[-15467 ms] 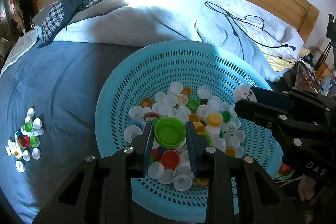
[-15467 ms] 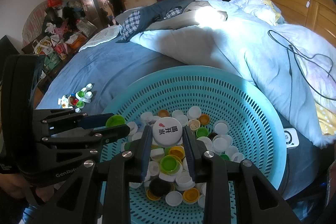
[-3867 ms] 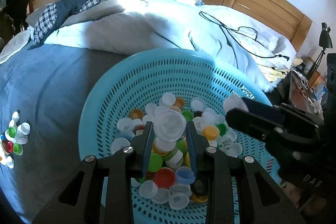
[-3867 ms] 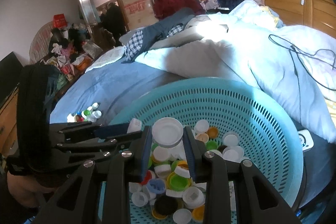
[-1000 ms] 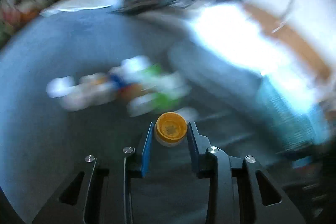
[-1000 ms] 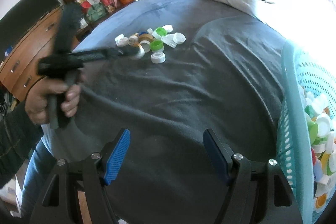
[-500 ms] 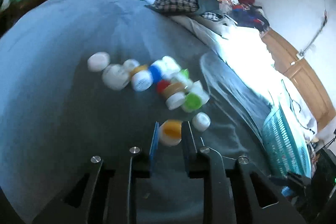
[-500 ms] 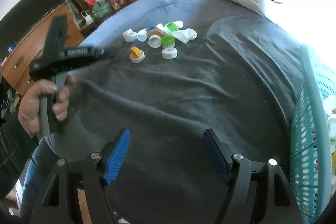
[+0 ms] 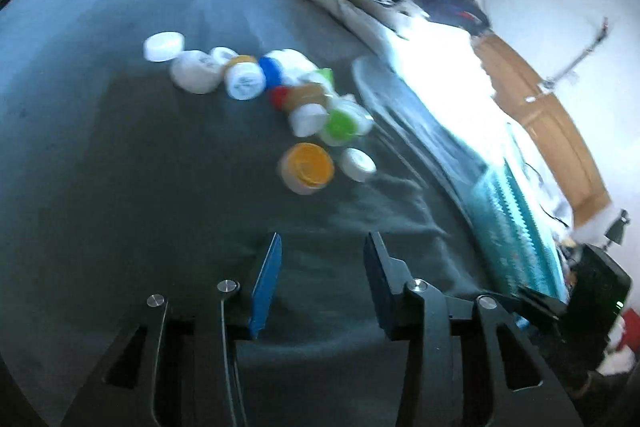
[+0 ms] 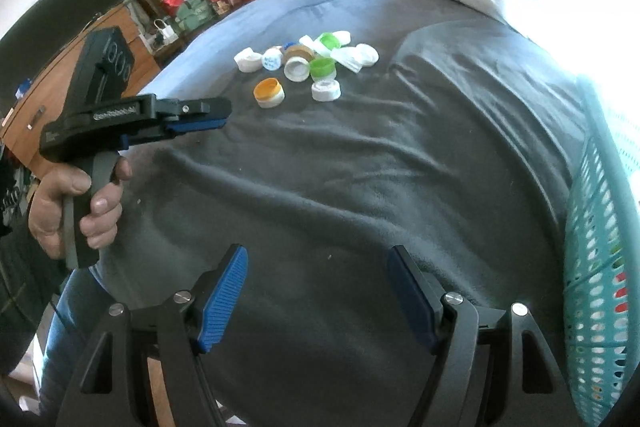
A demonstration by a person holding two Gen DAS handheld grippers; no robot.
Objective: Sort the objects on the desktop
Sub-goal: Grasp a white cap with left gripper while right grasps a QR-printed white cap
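Since the orange cap [image 9: 307, 167] lies freed ahead of the parted, just-opened left gripper [image 9: 322, 281], fetch another (right gripper [image 10: 318, 301] gapes empty).

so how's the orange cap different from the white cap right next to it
The orange cap lies open side up, showing an orange hollow with a pale outer wall; the white cap lies closed side up. The orange cap looks somewhat wider. It sits nearer the left gripper; the white cap lies toward the basket side. Both rest free on the grey blanket, just short of the pile.
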